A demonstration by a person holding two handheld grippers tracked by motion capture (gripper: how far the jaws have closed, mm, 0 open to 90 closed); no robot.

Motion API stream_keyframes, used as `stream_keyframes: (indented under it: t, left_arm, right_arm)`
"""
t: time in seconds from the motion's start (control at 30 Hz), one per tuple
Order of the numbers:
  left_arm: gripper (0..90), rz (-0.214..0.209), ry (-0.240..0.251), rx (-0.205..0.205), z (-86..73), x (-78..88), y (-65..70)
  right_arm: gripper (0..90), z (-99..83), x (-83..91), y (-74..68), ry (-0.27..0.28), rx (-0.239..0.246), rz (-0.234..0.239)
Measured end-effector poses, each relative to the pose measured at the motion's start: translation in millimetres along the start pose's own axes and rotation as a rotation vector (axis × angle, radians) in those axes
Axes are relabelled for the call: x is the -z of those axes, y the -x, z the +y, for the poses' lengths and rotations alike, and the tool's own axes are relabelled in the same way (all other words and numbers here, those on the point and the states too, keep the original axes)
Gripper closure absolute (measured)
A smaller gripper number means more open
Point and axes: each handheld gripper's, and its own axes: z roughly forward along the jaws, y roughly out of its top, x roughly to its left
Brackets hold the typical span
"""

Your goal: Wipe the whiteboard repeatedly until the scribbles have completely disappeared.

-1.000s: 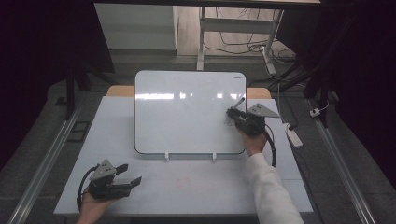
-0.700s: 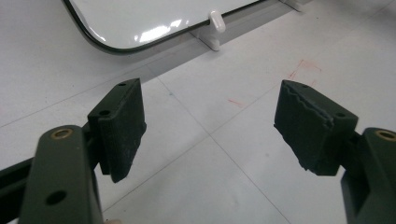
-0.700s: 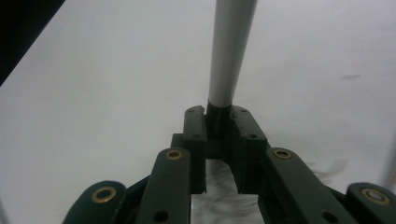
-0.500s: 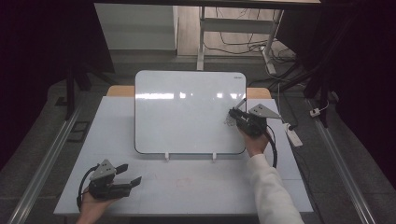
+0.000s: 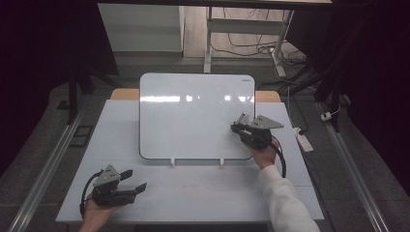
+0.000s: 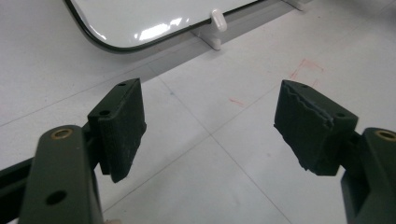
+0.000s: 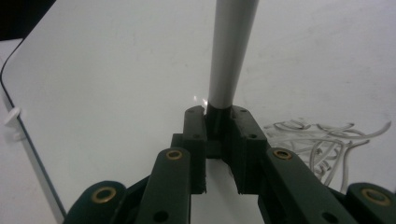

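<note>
We see the right gripper (image 7: 218,140) with its fingers (image 7: 194,140) closed on a small dark object (image 7: 215,122) pressed to the whiteboard (image 7: 116,70). A reflected grey pole (image 7: 232,46) rises just beyond the fingers, and mirrored cables (image 7: 322,140) lie to their right.

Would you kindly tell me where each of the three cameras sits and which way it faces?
High view: above the person's side, looking forward and down on the table and propped whiteboard; both forearms, the left gripper and the right gripper show.
Left gripper view: rides the left gripper, looking along its open jaws across the table.
Right gripper view: rides the right gripper, shut on a marker, facing the whiteboard.
Shared: the whiteboard's edge and a white stand clip.
</note>
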Motion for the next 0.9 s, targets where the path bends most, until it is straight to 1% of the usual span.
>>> stream_keyframes:
  t: [0.03, 0.07, 0.1, 0.13, 0.17, 0.2, 0.23, 0.3, 0.33, 0.37, 0.4, 0.47, 0.5, 0.53, 0.57, 0.6, 0.63, 0.67, 0.7, 0.73, 0.77, 0.8, 0.83, 0.87, 0.9]
  left_arm:
    - [25.3, 0.000, 0.000, -0.003, 0.1, 0.1, 0.6]
    - [25.3, -0.001, 0.001, -0.005, 0.2, 0.3, 1.5]
    - [25.3, -0.002, 0.002, -0.007, 0.3, 0.6, 2.3]
    - [25.3, -0.002, 0.003, -0.009, 0.4, 0.9, 2.6]
    - [25.3, -0.002, 0.004, -0.009, 0.5, 1.3, 2.9]
    - [25.3, -0.004, 0.006, -0.009, 0.3, 1.6, 2.6]
    - [25.3, -0.002, 0.006, -0.007, 0.0, 1.7, 1.8]
    - [25.3, 0.000, 0.003, -0.002, -0.8, 1.7, -0.4]
    - [25.3, 0.000, 0.003, 0.002, -1.1, 1.7, -1.4]
    - [25.3, 0.000, 0.002, 0.004, -1.1, 1.7, -1.9]
    - [25.3, 0.001, 0.003, 0.003, -1.0, 1.8, -1.8]
    - [25.3, -0.001, 0.007, 0.000, -0.4, 2.4, -0.3]
    - [25.3, -0.001, 0.008, -0.003, -0.2, 2.7, 0.5]
    - [25.3, 0.000, 0.009, -0.005, -0.1, 2.8, 1.2]
    - [25.3, 0.000, 0.009, -0.006, -0.2, 2.9, 1.4]
    - [25.3, -0.003, 0.008, -0.006, -0.4, 2.8, 1.0]
    - [25.3, 0.000, 0.007, -0.004, -0.6, 2.5, 0.4]
    - [25.3, -0.001, 0.006, -0.002, -0.9, 2.3, -0.4]
    - [25.3, 0.000, 0.005, 0.000, -1.0, 2.2, -0.9]
    - [25.3, 0.000, 0.005, 0.002, -1.0, 2.2, -1.2]
    - [25.3, 0.000, 0.005, 0.000, -0.8, 2.1, -1.0]
    - [25.3, -0.001, 0.006, -0.001, -0.5, 2.1, -0.3]
    - [25.3, -0.002, 0.007, -0.003, -0.2, 2.3, 0.6]
    - [25.3, -0.002, 0.008, -0.005, 0.0, 2.5, 1.5]
    - [25.3, -0.002, 0.008, -0.007, 0.0, 2.7, 2.1]
  right_arm:
    - [77.7, 1.5, 0.2, 3.4, 0.003, -0.007, -0.001]
    - [77.7, 4.2, 1.2, 7.5, 0.017, -0.016, -0.043]
    - [77.7, 7.3, 2.3, 12.8, 0.036, -0.035, -0.079]
    - [77.7, 9.5, 4.0, 18.9, 0.055, -0.061, -0.101]
    - [77.7, 10.2, 4.6, 22.3, 0.069, -0.086, -0.106]
    - [77.7, 9.2, 4.1, 22.7, 0.077, -0.103, -0.103]
    - [77.7, 7.2, 2.5, 18.7, 0.066, -0.089, -0.074]
    - [77.7, 1.3, -0.6, 4.3, 0.024, -0.024, -0.003]
    - [77.7, -1.8, -1.1, -1.0, 0.008, 0.003, 0.020]
    - [77.7, -2.9, -0.9, -2.7, 0.005, 0.010, 0.017]
    - [77.7, -1.5, -0.5, -0.1, 0.001, 0.005, 0.016]
    - [77.7, 3.2, 1.0, 8.5, 0.040, -0.027, -0.056]
    - [77.7, 5.6, 2.0, 13.6, 0.057, -0.050, -0.082]
    - [77.7, 6.7, 2.0, 17.3, 0.069, -0.071, -0.083]
    - [77.7, 6.7, 1.6, 16.7, 0.067, -0.073, -0.083]
    - [77.7, 6.1, 1.4, 13.3, 0.050, -0.056, -0.064]
    - [77.7, 1.5, 0.4, 1.9, 0.008, 0.003, -0.007]
    - [77.7, 1.5, 0.4, 1.9, 0.008, 0.003, -0.007]
    - [77.7, -1.1, 0.7, -1.7, -0.009, 0.031, 0.005]
    - [77.7, -2.2, 1.7, -1.3, -0.015, 0.038, 0.006]
    - [77.7, -1.4, 3.3, 3.1, -0.007, 0.025, -0.006]
    - [77.7, 0.1, 5.9, 8.7, 0.019, -0.003, -0.052]
    - [77.7, 1.1, 8.7, 15.3, 0.044, -0.040, -0.088]
    - [77.7, 1.2, 10.4, 20.3, 0.057, -0.075, -0.096]
    - [77.7, 0.3, 10.6, 20.2, 0.060, -0.089, -0.093]
